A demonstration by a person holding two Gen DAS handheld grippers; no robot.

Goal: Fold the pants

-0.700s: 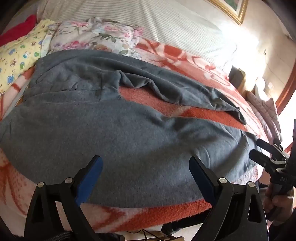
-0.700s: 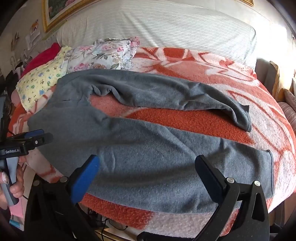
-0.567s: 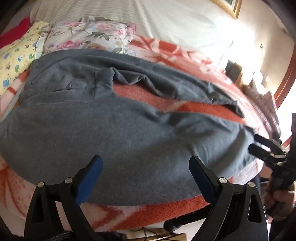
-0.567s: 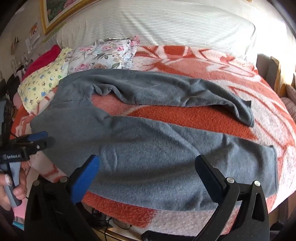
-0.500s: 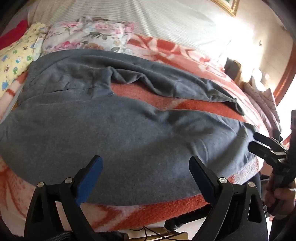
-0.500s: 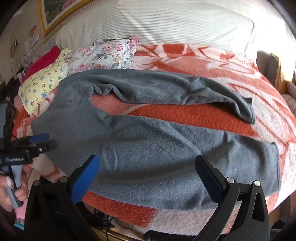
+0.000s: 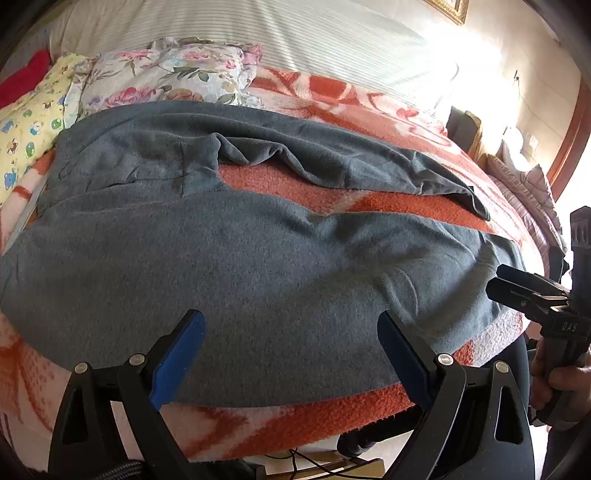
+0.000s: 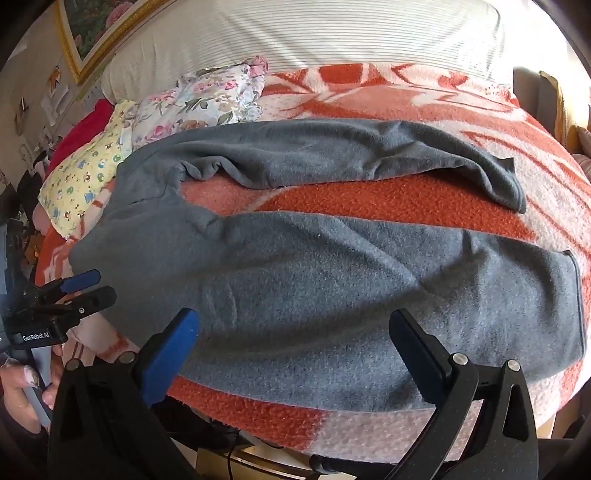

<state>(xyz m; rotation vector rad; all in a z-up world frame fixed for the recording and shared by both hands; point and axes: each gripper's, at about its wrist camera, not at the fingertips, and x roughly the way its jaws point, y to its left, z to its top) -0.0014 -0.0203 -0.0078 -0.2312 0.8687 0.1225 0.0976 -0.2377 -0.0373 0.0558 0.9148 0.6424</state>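
Observation:
Grey fleece pants (image 7: 229, 266) lie spread on an orange and pink blanket (image 7: 295, 424), waist at the left, legs running right and parted. They also show in the right wrist view (image 8: 332, 288). My left gripper (image 7: 288, 354) is open and empty, hovering over the near leg by the bed's front edge. My right gripper (image 8: 295, 350) is open and empty over the near leg further right. The right gripper also shows in the left wrist view (image 7: 495, 280), beside the near leg's cuff. The left gripper shows in the right wrist view (image 8: 99, 286), beside the waist.
Floral (image 7: 170, 74) and yellow patterned (image 7: 26, 122) pillows lie at the far left above the waist. A striped white headboard cushion (image 8: 295, 37) runs along the back. A framed picture (image 8: 96, 33) hangs at upper left. Cables (image 7: 306, 461) run under the bed's front edge.
Both grippers have shifted slightly over the near leg and stay open. The pants have not moved.

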